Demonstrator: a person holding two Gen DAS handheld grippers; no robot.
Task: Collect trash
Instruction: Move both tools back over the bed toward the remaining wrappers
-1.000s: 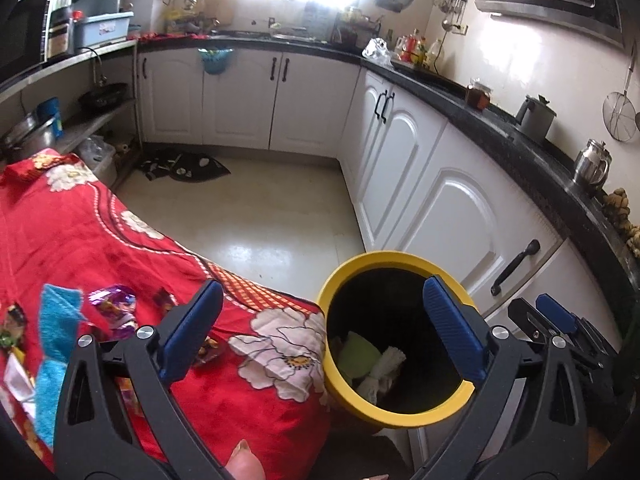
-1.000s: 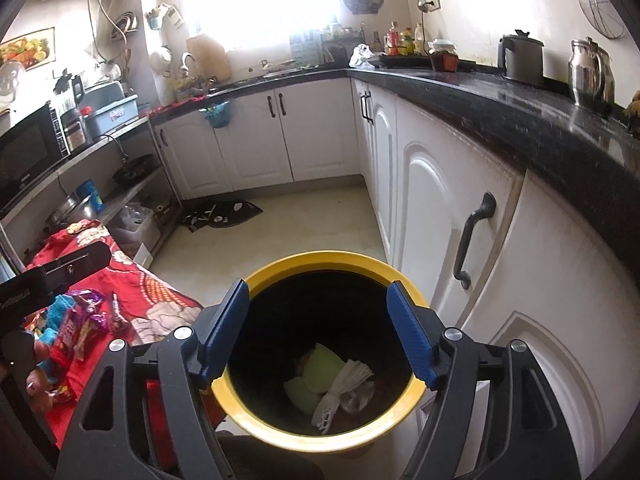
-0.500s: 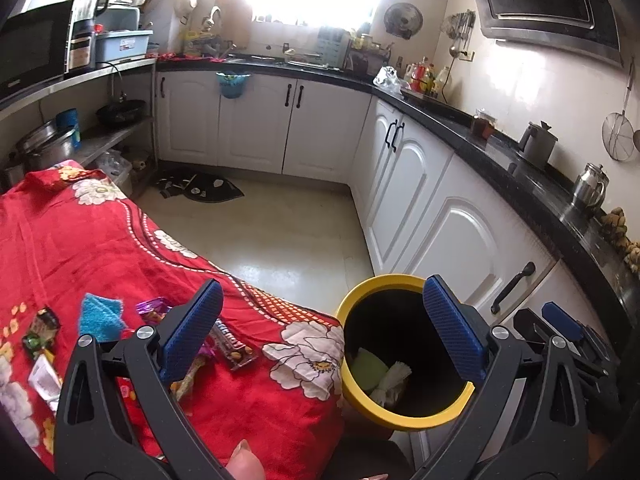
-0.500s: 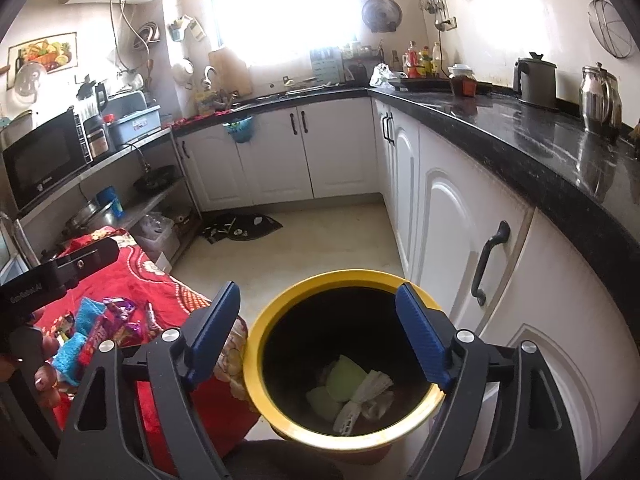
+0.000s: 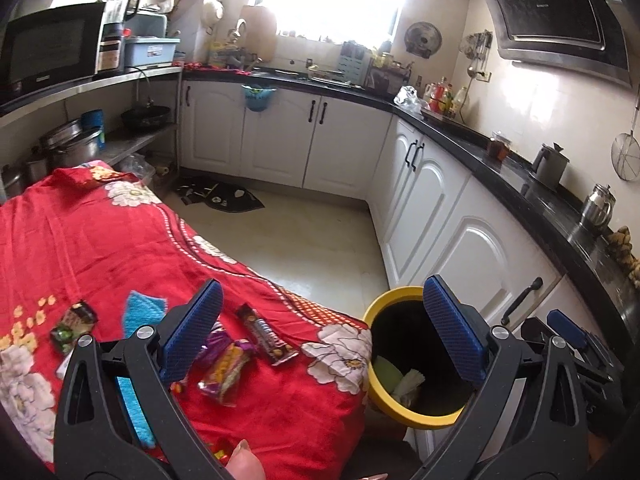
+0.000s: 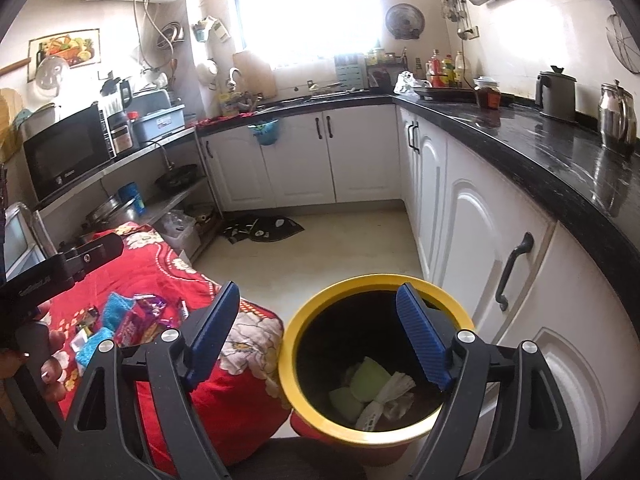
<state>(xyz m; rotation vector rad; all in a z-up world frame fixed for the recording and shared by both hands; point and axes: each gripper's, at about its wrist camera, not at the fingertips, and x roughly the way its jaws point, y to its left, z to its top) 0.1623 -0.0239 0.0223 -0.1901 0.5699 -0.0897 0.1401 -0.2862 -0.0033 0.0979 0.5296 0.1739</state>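
Observation:
A yellow-rimmed black bin (image 5: 416,416) (image 6: 296,384) stands on the floor beside a table covered with a red floral cloth (image 5: 100,248) (image 6: 240,400). Green and white trash (image 6: 368,388) lies inside it. Several snack wrappers lie on the cloth: a dark bar wrapper (image 5: 266,334), an orange-purple packet (image 5: 226,372), a small dark packet (image 5: 72,326). My left gripper (image 5: 320,332) is open and empty above the table's near corner. My right gripper (image 6: 320,336) is open and empty above the bin's left rim.
White base cabinets with black handles (image 5: 448,248) run along the right under a black counter (image 6: 560,160) holding kettles. A dark mat (image 5: 224,198) lies on the tiled floor. Shelves with a microwave (image 5: 48,48) and pots stand at left. Blue cloth pieces (image 5: 142,312) lie on the table.
Both grippers have risen and pulled back, so the bin looks smaller and more of the table with its wrappers shows. Both stay open and empty.

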